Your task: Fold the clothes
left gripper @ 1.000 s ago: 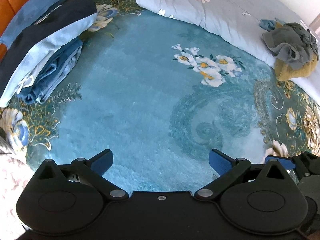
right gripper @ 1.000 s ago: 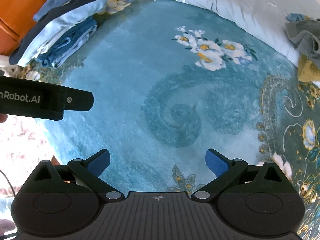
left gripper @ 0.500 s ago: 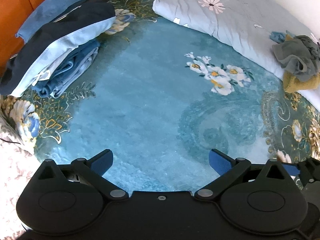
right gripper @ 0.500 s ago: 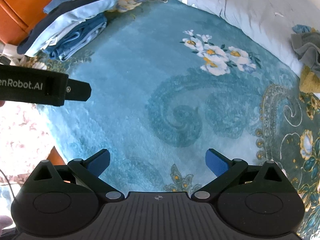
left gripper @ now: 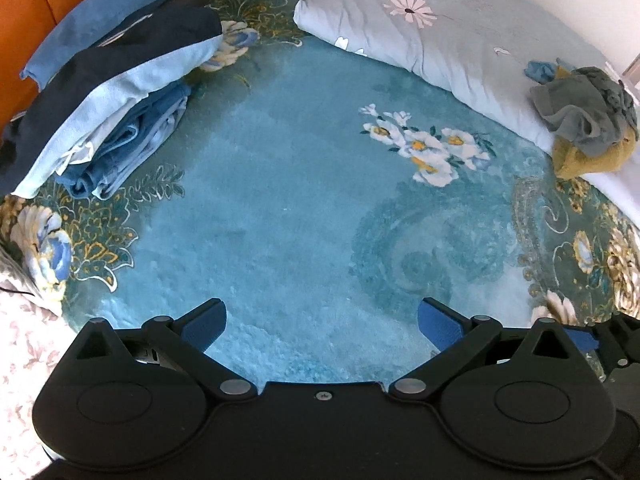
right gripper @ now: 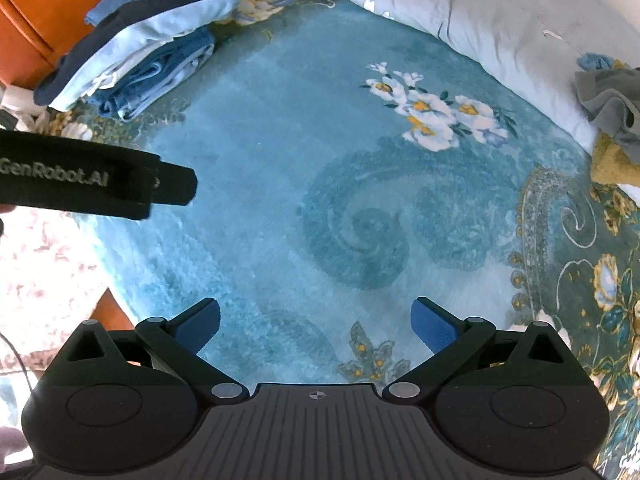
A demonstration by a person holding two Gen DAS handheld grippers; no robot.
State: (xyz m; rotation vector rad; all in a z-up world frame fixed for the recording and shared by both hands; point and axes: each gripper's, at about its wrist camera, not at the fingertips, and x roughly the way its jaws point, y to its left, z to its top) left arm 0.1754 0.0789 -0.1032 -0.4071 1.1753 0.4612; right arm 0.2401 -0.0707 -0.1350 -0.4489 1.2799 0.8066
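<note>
A stack of folded blue clothes (left gripper: 108, 92) lies at the far left of the teal flowered blanket (left gripper: 300, 208); it also shows in the right wrist view (right gripper: 152, 48). A crumpled pile of grey and mustard clothes (left gripper: 584, 120) sits on the pillow's right end, also at the right edge of the right wrist view (right gripper: 612, 120). My left gripper (left gripper: 320, 324) is open and empty above the blanket. My right gripper (right gripper: 316, 320) is open and empty too. The left gripper's black body (right gripper: 92, 184) shows at the left of the right wrist view.
A light blue flowered pillow (left gripper: 432, 28) lies along the far side. An orange headboard (left gripper: 24, 8) stands behind the folded stack. A pink patterned sheet (left gripper: 20, 340) shows at the blanket's near left edge.
Both grippers have drawn back and tilted, so the folded stack and the pillow sit lower and nearer the middle of each view. Both jaws stay open.
</note>
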